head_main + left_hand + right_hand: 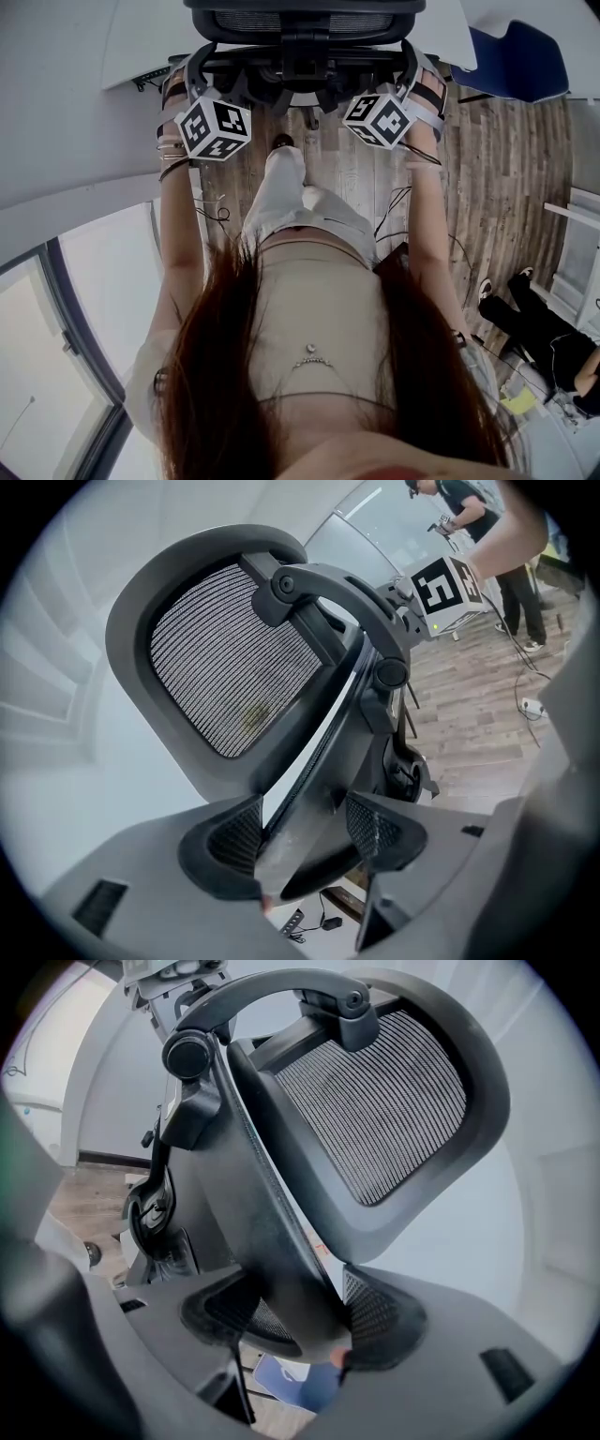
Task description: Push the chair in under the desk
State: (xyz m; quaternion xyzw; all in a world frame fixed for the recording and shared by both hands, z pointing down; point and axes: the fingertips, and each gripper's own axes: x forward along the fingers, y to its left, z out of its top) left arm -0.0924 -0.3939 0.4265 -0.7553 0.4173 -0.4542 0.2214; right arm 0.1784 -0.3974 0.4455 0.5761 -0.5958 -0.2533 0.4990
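The black mesh-back office chair (305,19) stands at the top of the head view, against a white desk (136,42). My left gripper (202,82) is shut on the left side of the chair's back frame, and my right gripper (409,77) is shut on the right side. In the left gripper view the left gripper (305,834) clamps the frame's dark edge below the mesh headrest (230,658). The right gripper view shows the right gripper (300,1314) closed on the frame bar below the headrest (380,1101). The chair's seat and base are hidden.
A blue chair (520,61) stands at the far right on the wooden floor (497,169). Cables (394,202) trail on the floor near my legs. Another person (544,328) is at the right edge. A window wall (56,356) is on the left.
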